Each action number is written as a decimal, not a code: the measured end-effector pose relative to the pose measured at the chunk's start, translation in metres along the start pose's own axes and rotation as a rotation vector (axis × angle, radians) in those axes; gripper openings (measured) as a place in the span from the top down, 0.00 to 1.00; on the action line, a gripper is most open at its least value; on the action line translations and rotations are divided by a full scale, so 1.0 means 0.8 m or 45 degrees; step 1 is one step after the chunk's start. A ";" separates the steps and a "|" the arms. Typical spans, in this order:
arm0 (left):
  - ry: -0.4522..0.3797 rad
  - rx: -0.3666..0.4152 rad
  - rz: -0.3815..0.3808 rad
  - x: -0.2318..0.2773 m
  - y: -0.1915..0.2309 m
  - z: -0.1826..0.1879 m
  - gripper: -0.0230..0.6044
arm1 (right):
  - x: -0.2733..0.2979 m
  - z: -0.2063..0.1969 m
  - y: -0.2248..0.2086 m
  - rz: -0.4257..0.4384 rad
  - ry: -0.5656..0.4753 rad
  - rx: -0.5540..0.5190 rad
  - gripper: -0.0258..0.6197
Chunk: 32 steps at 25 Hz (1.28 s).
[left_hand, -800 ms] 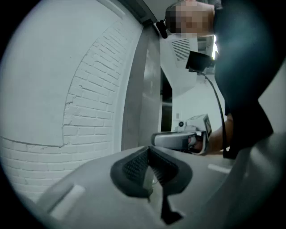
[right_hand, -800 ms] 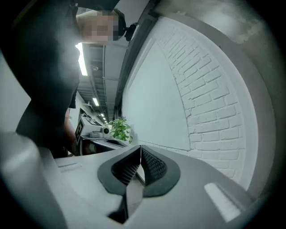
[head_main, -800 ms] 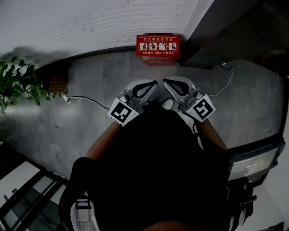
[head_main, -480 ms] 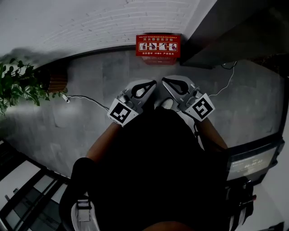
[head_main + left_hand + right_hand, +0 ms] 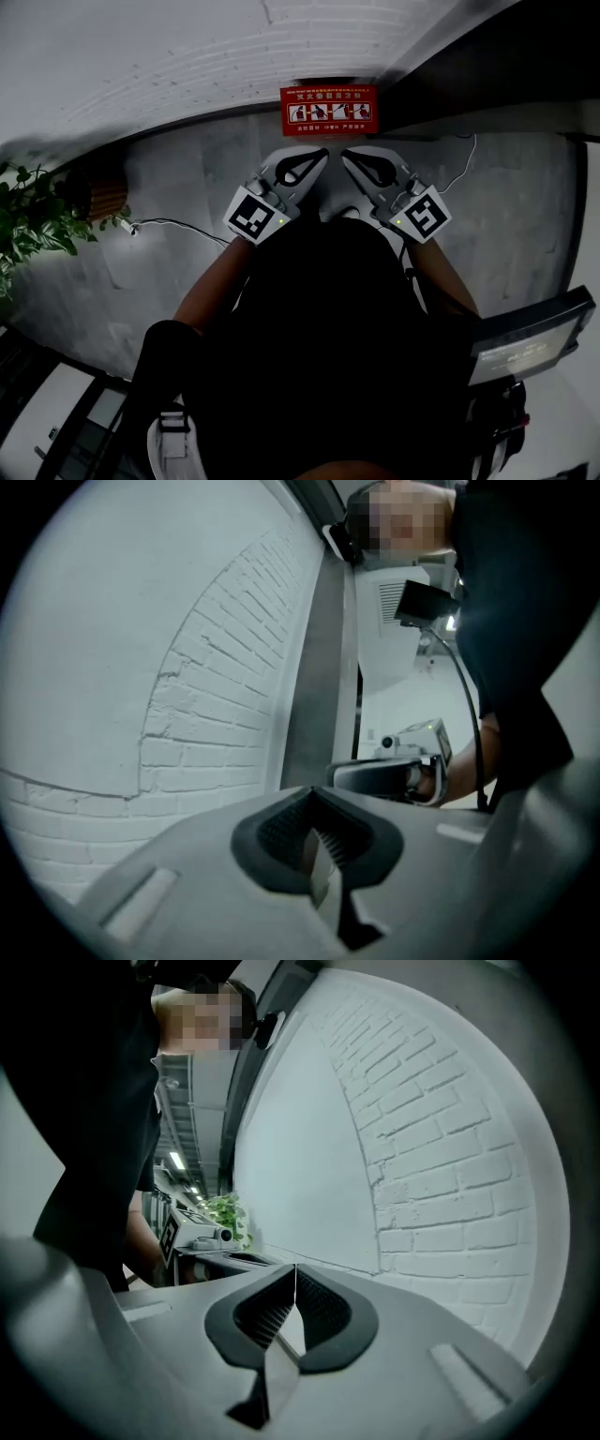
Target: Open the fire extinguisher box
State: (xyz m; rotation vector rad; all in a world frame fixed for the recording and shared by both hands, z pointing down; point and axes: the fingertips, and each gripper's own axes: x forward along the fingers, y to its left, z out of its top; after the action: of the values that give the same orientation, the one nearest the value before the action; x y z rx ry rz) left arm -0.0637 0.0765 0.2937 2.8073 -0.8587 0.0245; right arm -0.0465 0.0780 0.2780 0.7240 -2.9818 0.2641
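Head view: my left gripper [image 5: 319, 157] and right gripper [image 5: 349, 157], both closed and empty, point tip to tip at upper centre. Just beyond, the box [image 5: 328, 109] sits against the wall [image 5: 187, 56]. With jaws closed like this, I judge they may skid off its front rather than catch it.

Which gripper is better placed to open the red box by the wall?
Nearly a tie. The left gripper and right gripper are both shut, empty, and pointing at the red box, just short of it. Maybe left: its tip looks slightly nearer.
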 end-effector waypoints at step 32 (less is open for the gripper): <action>0.411 -0.197 -0.011 0.167 0.106 -0.353 0.96 | -0.039 -0.639 -0.274 -0.829 0.151 1.576 0.76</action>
State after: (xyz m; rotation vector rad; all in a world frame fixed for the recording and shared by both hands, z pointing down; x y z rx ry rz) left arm 0.0129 -0.0095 0.5967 2.5654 -0.7362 0.3813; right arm 0.0921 -0.0070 0.8104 1.5459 -1.9825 1.9880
